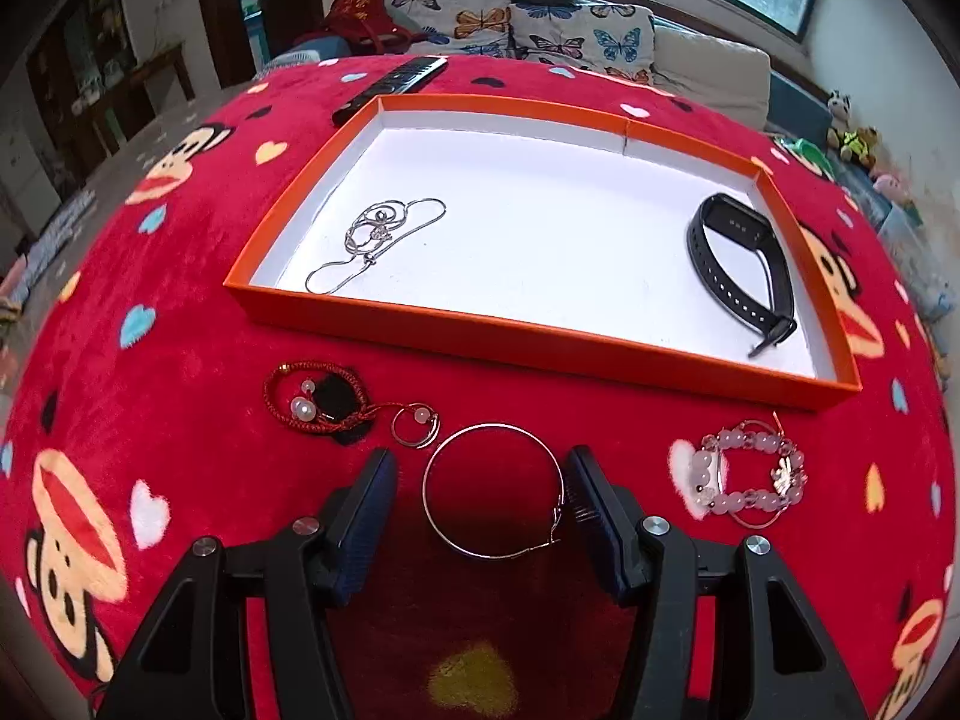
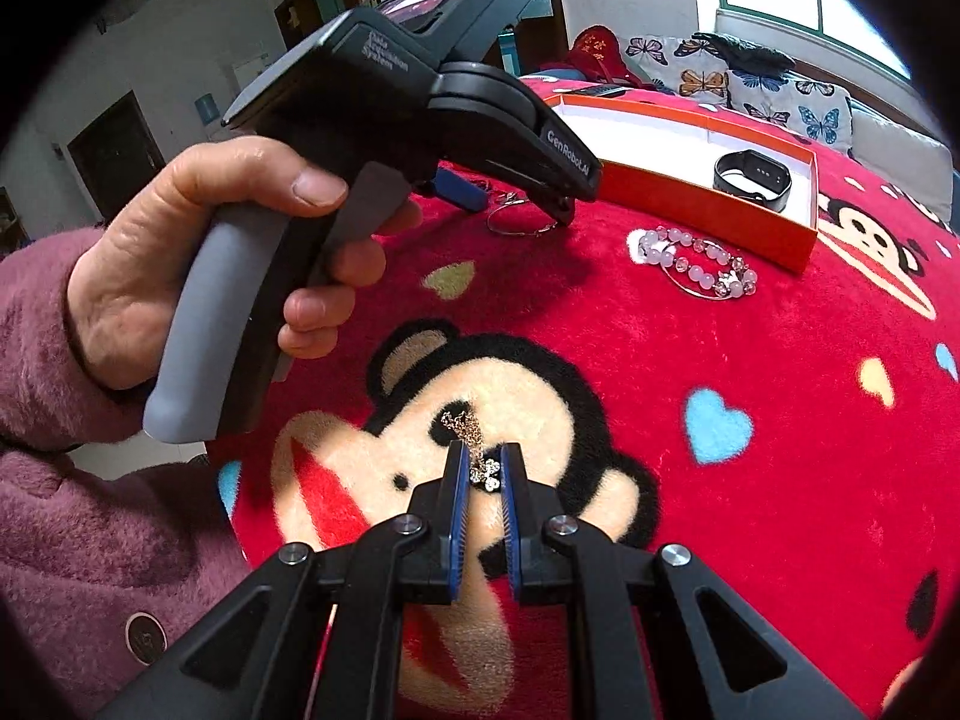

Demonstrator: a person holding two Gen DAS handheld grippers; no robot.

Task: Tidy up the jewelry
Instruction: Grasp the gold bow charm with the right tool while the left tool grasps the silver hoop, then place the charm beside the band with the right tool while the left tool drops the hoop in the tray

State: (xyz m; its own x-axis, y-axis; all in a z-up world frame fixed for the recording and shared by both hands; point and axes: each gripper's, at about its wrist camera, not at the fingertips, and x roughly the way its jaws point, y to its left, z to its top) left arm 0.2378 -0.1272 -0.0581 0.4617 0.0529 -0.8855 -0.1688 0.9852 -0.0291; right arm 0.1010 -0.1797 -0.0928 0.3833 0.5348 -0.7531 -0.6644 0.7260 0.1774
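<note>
My left gripper (image 1: 480, 462) is open and points down at the red blanket. A thin silver hoop (image 1: 492, 489) lies flat between its fingers, close to the right pad and clear of the left one. My right gripper (image 2: 483, 465) is shut on a fine gold chain with a sparkly pendant (image 2: 480, 468), and the chain's loose end trails onto the blanket. The orange tray (image 1: 420, 324) holds a silver necklace (image 1: 375, 234) and a black smart band (image 1: 741, 264).
A red cord bracelet with pearls (image 1: 318, 399) and a small beaded ring (image 1: 414, 423) lie left of the hoop, with a pink bead bracelet (image 1: 747, 480) to its right. A remote control (image 1: 390, 84) sits behind the tray. A person's hand (image 2: 228, 252) holds the left gripper's handle.
</note>
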